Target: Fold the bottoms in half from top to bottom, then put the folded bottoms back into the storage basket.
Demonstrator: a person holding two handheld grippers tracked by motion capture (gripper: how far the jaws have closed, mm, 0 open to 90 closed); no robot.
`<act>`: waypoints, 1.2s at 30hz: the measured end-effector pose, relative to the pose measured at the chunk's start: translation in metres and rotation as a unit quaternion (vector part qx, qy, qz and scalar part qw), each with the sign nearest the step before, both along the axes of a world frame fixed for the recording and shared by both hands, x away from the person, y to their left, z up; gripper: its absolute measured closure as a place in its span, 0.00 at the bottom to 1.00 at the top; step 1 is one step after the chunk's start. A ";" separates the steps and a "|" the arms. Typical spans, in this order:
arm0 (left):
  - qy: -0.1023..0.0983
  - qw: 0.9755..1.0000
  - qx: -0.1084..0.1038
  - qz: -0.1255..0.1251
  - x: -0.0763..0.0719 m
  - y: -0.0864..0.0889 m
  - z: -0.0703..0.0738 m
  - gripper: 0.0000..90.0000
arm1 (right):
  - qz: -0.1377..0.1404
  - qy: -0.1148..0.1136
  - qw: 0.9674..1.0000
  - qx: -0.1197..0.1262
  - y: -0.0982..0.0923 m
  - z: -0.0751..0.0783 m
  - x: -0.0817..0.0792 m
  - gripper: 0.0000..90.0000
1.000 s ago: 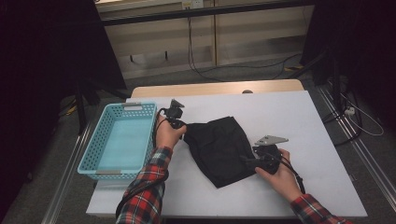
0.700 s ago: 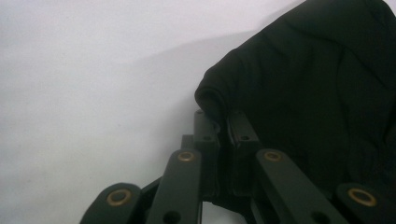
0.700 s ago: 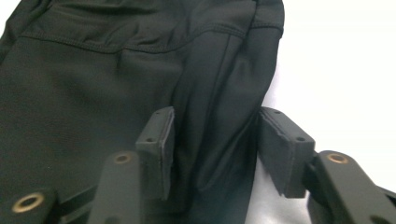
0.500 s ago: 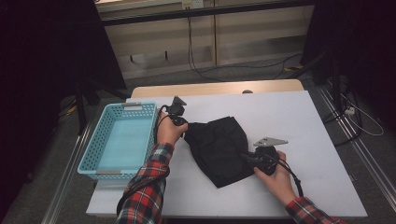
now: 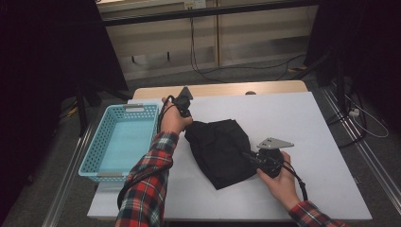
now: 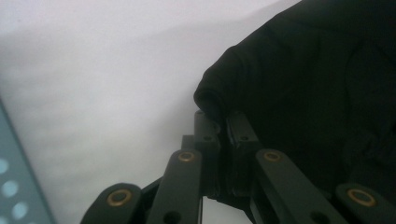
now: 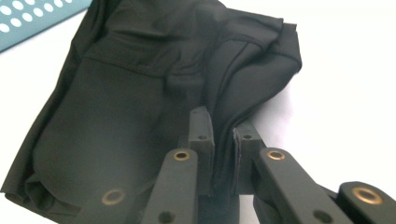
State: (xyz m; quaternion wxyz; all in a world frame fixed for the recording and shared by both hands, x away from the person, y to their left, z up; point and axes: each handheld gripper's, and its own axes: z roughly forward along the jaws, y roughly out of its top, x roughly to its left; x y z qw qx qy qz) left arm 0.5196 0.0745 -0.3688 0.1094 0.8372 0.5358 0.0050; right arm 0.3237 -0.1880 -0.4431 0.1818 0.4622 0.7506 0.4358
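A crumpled black garment lies in the middle of the white table. My left gripper is shut on the garment's upper left edge; in the left gripper view its jaws pinch a rolled fold of the black cloth. My right gripper has just been closing on the garment's right edge. In the right gripper view a fold of the black fabric sits pinched between the jaws, so it is shut on the cloth.
A light blue perforated basket stands at the table's left side, close to the left forearm in a plaid sleeve. Bare white tabletop lies to the right of and behind the garment. Cables trail on the floor beyond the table.
The right gripper's jaws closed onto the garment's right edge. The left hand lifted a little with its corner of the cloth, bunching the garment slightly.
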 end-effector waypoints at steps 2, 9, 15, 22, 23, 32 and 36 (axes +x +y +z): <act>0.007 1.000 0.016 -0.005 0.003 -0.002 0.006 0.95 | 0.001 -0.006 1.000 0.001 0.003 0.002 -0.001 0.91; 0.015 0.999 0.045 -0.010 0.008 -0.009 0.025 0.95 | 0.013 -0.036 0.999 -0.001 0.011 0.010 -0.008 0.91; 0.021 0.998 0.057 -0.017 0.011 -0.014 0.035 0.95 | 0.018 -0.038 0.999 0.007 0.012 0.014 -0.010 0.91; 0.024 0.997 0.071 -0.025 0.012 -0.017 0.048 0.95 | 0.028 -0.049 0.998 0.010 0.016 0.020 -0.012 0.91; 0.021 0.997 0.071 -0.021 0.012 -0.018 0.049 0.95 | 0.028 -0.052 0.998 0.012 0.017 0.021 -0.013 0.91; 0.024 0.997 0.076 -0.023 0.014 -0.016 0.069 0.95 | 0.036 -0.060 0.997 0.026 0.019 0.030 -0.014 0.91; 0.022 0.996 0.082 -0.020 0.015 -0.013 0.081 0.95 | 0.039 -0.066 0.996 0.034 0.022 0.035 -0.013 0.91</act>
